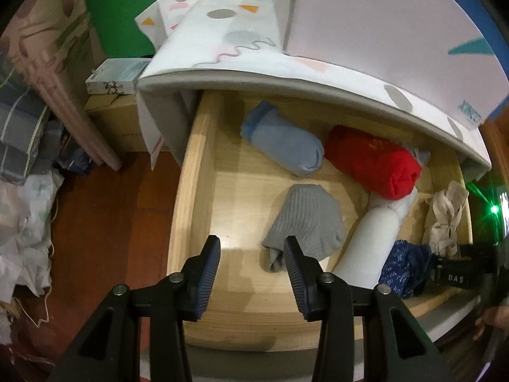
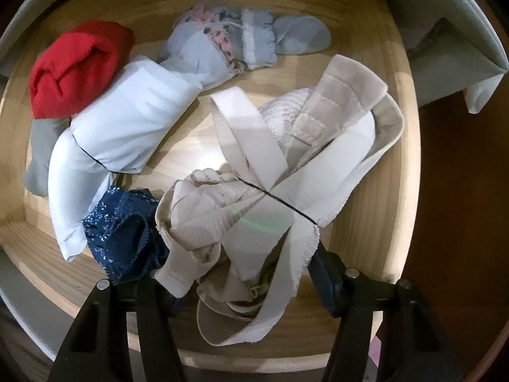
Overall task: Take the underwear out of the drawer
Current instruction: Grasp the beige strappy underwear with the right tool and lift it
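We are holding the left gripper over the open wooden drawer, low in the left wrist view, its two blue-padded fingers standing apart with only bare drawer floor showing between them. The right pad is sitting just in front of a grey ribbed garment, and we cannot tell whether it is touching it. Above that, a light blue roll and a red roll are lying side by side toward the back of the drawer, under the patterned top of the cabinet. A white roll and a dark blue printed piece of underwear are lying at the lower right.

In the right wrist view we are pointing the right gripper down into the drawer, and a beige bra with its tangled straps is filling the space between its fingers at the bottom of the frame. The pads are mostly hidden by the fabric, so we cannot tell whether they are pressing on it. The dark blue underwear is lying at the lower left, touching the bra, and a pale floral garment is resting at the upper centre.
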### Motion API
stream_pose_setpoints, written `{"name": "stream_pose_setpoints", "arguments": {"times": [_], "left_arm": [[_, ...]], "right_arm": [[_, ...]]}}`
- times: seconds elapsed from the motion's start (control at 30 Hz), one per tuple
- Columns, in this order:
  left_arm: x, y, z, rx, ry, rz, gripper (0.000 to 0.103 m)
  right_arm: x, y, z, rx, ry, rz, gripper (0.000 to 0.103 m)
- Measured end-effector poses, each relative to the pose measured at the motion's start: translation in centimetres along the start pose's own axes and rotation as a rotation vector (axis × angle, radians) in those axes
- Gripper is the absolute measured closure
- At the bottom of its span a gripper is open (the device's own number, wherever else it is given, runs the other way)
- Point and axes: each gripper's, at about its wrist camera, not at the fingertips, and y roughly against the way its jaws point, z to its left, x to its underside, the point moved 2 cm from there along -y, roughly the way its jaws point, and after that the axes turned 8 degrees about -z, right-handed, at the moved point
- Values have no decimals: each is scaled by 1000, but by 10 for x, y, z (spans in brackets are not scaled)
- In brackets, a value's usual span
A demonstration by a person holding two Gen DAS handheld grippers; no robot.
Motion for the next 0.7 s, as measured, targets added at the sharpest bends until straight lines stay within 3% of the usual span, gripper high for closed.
{"name": "stream_pose_setpoints", "arguments": {"times": [0.17,0.7], "left_arm": [[-1,2,9,9,57,-12,61],[0,-2,5,-2,30,5,61]], "right_arm": [[-5,3,-5,-7,-5,-2,47],[-13,59,1,-18,20,-83,50]]}}
